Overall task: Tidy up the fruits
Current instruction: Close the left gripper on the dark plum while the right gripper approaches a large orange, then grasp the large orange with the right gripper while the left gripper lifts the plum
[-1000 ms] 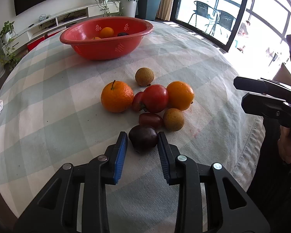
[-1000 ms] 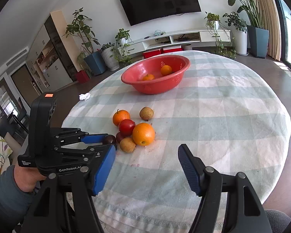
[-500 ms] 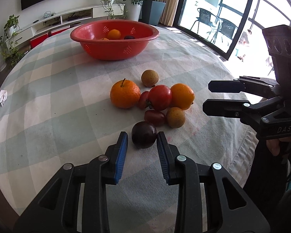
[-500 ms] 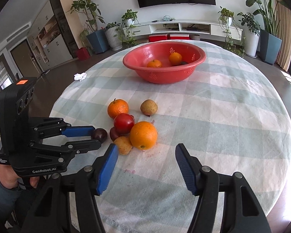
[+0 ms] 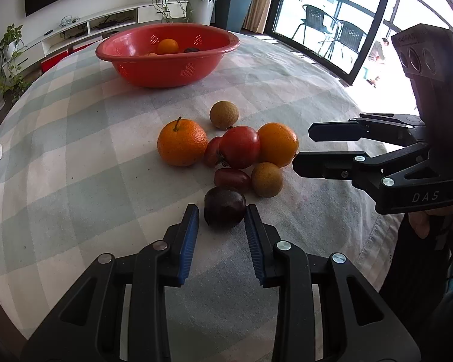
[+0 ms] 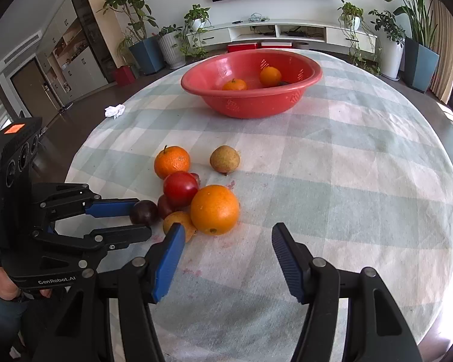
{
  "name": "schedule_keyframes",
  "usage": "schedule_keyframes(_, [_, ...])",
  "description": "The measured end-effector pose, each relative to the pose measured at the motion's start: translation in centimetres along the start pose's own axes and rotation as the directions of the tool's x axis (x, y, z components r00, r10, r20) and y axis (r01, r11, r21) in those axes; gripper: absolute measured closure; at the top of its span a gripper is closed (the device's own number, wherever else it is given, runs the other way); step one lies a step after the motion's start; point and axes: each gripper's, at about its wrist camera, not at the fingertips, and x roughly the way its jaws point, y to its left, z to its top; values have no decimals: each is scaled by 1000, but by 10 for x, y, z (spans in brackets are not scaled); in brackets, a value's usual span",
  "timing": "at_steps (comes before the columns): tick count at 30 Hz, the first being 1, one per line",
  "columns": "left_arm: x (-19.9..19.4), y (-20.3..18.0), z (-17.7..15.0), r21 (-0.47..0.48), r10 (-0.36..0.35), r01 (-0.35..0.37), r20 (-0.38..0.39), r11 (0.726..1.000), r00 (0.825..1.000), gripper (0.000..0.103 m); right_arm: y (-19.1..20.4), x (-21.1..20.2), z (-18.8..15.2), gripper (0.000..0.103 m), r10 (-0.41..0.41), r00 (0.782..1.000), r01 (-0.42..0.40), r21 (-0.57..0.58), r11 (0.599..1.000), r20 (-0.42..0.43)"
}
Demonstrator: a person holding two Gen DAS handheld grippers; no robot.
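While the left gripper (image 5: pixel 222 218) sits low over the checked tablecloth (image 5: pixel 75 150), its blue pads flank a dark plum (image 5: pixel 224 207); the right-hand pad looks to touch the skin, the other stands just clear, so no firm grip shows. The right gripper (image 6: pixel 228 235) has just been closing, yet its jaws remain wide and empty, near a large orange (image 6: pixel 215 209). Beyond the fruit cluster stands a red basin (image 6: pixel 250 102) holding two oranges.
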Motion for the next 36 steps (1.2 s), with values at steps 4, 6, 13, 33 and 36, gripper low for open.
schedule_keyframes(4, [4, 0, 4, 1, -4, 4, -7, 1000, 1000, 73, -2, 0, 0, 39, 2, 1000, -2, 2, 1000, -1])
schedule_keyframes(6, [5, -1, 5, 8, 0, 0, -8, 1000, 1000, 73, -2, 0, -1, 39, 4, 1000, -4, -1, 1000, 2])
schedule_keyframes(13, [4, -3, 3, 12, 1, -1, 2, 1000, 1000, 74, -3, 0, -1, 39, 5, 1000, -5, 2, 1000, 2])
schedule_keyframes(33, [-23, 11, -7, -45, -3, 6, 64, 999, 998, 76, 2, 7, 12, 46, 9, 1000, -9, -20, 1000, -6])
schedule_keyframes(36, [-28, 16, -11, -62, 3, 1, 70, 998, 998, 76, 2, 11, 17, 49, 22, 1000, -23, -13, 1000, -13])
